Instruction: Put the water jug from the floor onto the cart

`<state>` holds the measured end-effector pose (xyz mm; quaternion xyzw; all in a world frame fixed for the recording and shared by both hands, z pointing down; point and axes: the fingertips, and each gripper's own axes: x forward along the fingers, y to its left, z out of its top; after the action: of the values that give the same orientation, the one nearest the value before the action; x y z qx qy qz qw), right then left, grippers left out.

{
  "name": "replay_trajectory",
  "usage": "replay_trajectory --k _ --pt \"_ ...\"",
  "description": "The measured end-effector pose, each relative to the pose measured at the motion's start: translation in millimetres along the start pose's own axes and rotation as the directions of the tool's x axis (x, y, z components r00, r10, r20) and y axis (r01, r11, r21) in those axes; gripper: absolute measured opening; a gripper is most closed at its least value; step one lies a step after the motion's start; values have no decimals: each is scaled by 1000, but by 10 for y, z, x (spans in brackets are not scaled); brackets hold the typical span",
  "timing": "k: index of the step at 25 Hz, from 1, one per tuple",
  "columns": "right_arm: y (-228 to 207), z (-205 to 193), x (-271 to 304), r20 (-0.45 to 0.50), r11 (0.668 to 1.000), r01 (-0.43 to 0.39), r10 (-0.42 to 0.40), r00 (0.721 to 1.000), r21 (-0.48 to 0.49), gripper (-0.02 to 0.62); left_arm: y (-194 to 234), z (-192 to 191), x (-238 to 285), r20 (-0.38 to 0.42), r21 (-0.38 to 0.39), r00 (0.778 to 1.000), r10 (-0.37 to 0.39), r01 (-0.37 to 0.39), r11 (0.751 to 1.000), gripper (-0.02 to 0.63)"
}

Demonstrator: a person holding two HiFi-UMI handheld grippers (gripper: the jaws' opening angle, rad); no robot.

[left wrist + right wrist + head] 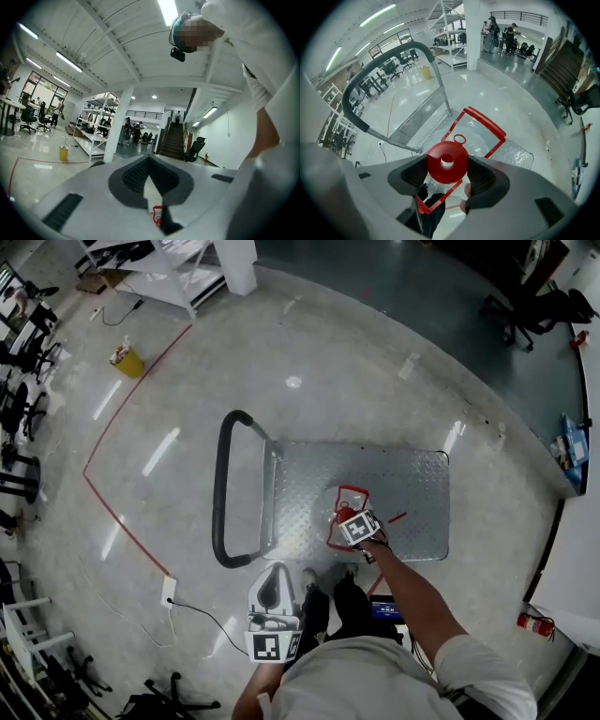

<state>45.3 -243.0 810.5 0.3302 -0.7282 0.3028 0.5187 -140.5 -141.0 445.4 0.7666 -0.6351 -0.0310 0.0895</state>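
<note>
Right tool [447, 169] clamped on water jug [479, 135] red cap, over cart [412, 479]; left tool [150, 163] closed.

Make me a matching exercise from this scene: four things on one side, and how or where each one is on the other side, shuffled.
Things:
1 water jug
2 left gripper
3 yellow bucket
4 cart handle

States:
A jaws together, nothing between them
B black curved bar
C standing on the floor
D gripped at its red cap by the right gripper

Pairs: 1-D, 2-A, 3-C, 4-B
</note>
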Motion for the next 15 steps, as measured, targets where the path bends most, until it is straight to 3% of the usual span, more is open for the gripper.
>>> replay_trajectory --k 5,15 --pt "-25 70 92 27 1000 -14 14 1000 15 272 8 -21 26 -9 8 1000 -1 1 1000 3" --pt "44 80 22 44 996 9 -6 999 -85 275 -52 -107 1 -19 2 1000 8 -8 1000 3"
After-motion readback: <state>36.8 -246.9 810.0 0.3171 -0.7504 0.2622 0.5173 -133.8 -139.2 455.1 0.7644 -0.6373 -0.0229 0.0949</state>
